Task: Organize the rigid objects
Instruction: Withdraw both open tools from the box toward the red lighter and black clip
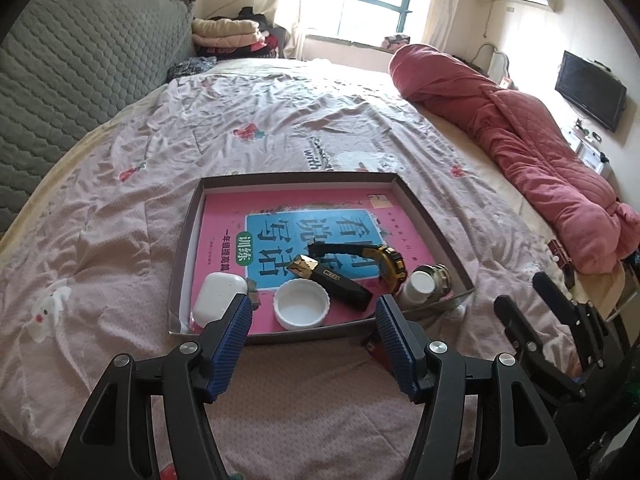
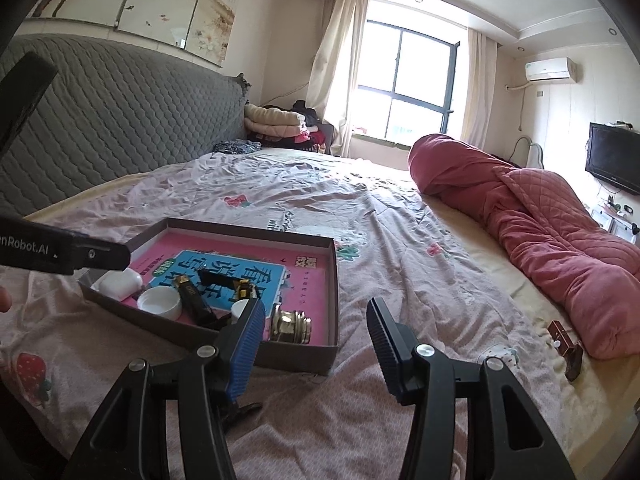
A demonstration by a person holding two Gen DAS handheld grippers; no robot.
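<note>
On the pink bedsheet [image 1: 168, 128] sat a shallow brown cardboard tray [image 1: 432, 216] of stuff (white cap, watch), both grippers, left [image 1: 314, 322] and right [image 2: 316, 330], spread apart, empty.

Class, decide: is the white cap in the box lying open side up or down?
Open side up: the white cap shows its hollow inside and raised rim.

On the bed [image 1: 140, 168], a tray [image 1: 436, 216] holds a book [image 1: 224, 216], with case [image 1: 218, 298], cap [image 1: 301, 305] and watch [image 1: 390, 264] along its six-o'clock edge.
</note>
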